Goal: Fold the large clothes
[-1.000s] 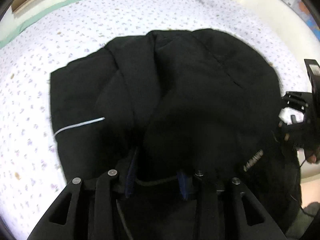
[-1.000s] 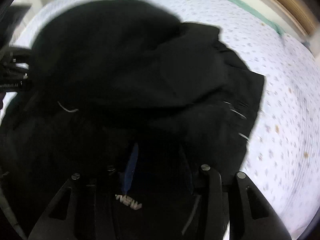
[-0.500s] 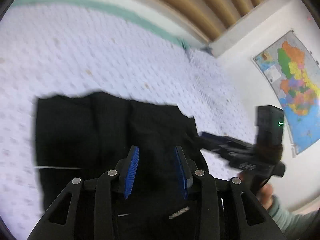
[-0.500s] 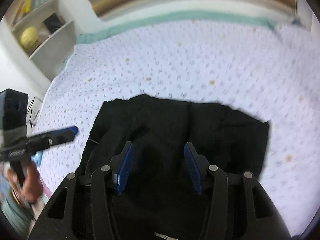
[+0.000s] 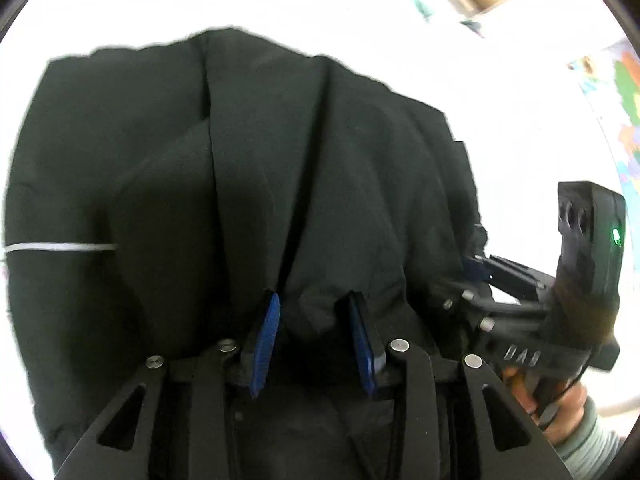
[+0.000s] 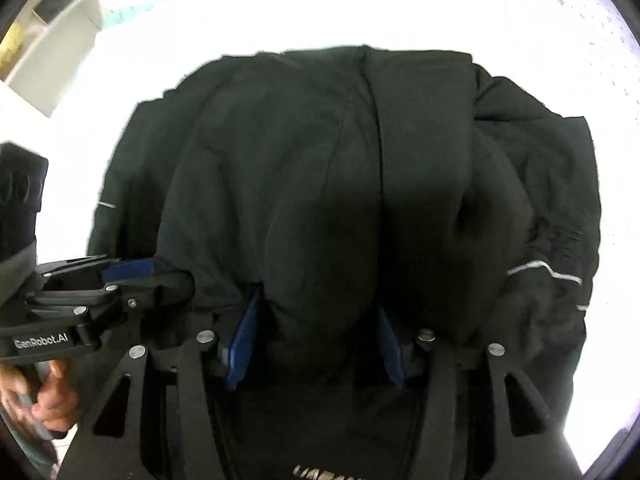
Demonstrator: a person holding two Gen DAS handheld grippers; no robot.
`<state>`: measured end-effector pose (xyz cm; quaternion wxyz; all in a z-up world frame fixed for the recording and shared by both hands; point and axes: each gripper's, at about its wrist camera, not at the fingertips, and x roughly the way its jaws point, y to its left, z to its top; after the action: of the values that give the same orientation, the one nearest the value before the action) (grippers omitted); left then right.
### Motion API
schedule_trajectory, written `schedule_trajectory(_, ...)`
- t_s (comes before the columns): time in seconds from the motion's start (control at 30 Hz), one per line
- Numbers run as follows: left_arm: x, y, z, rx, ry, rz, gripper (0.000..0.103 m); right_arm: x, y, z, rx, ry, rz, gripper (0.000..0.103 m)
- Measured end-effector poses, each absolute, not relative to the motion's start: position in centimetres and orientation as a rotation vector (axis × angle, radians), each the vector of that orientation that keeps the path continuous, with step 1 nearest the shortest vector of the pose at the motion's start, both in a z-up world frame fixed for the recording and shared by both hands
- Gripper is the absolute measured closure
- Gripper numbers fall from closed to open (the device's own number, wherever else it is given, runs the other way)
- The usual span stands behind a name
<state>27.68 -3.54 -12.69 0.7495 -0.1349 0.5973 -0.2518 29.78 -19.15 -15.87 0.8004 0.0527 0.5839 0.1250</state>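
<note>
Bed [image 5: 280, 4] under everything, washed out to near white, filling the far part of both views. Black jacket [image 5: 280, 160] spread across it in a folded heap, long creases running from near to far, a thin pale stripe [image 5: 60, 247] on the left sleeve in the left view and another stripe [image 6: 544, 268] at the right edge in the right view. White lettering, partly cut off, at the near edge of the right view.

Left gripper [image 5: 314, 334] low and level at the near edge of the jacket, pointing far; blue pads [image 5: 266, 338] apart with a bunched fold of the cloth pushed up between them, whether pinched tight not possible to tell. Right gripper [image 6: 316, 340] in the same low pose just beside it, pads [image 6: 242, 340] set wider, a rounded bulge of the jacket swelling between them, grip likewise not possible to tell.

Right hand [image 5: 560, 404] at the near right of the left view, wrapped round its tool's handle. Left hand [image 6: 44, 392] at the near left of the right view, fingers curled likewise.

Map [image 5: 624, 112] on the far right wall; shelf [image 6: 48, 28] at the far left.
</note>
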Motion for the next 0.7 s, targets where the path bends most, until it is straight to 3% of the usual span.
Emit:
schedule_trajectory(0.1, 24.2, -2.7, -8.9, -0.257, 1.230, -0.574, 0.065, 27.0, -20.2, -12.0, 0.112, 1.175, 0.308, 0.048)
schedule_trajectory(0.23, 21.1, -0.6, -8.4, -0.313, 1.213, -0.569, 0.065, 24.0, -18.7, -8.8, 0.035, 1.098, 0.354, 0.048)
schedule_trajectory(0.37, 22.1, -2.4, -11.0, -0.338, 1.263, -0.585, 0.065, 24.8, -16.5, -11.8, -0.036, 1.172, 0.324, 0.050)
schedule_trajectory(0.5, 23.9, -2.6, -17.7, -0.336, 1.373, -0.535, 0.065, 26.6, -17.0, -16.7, -0.022, 1.286, 0.247, 0.050)
schedule_trajectory(0.7, 23.8, -1.5, -17.3, -0.427, 1.375, -0.535, 0.067, 26.9, -18.2, -17.7, 0.055, 1.290, 0.259, 0.051)
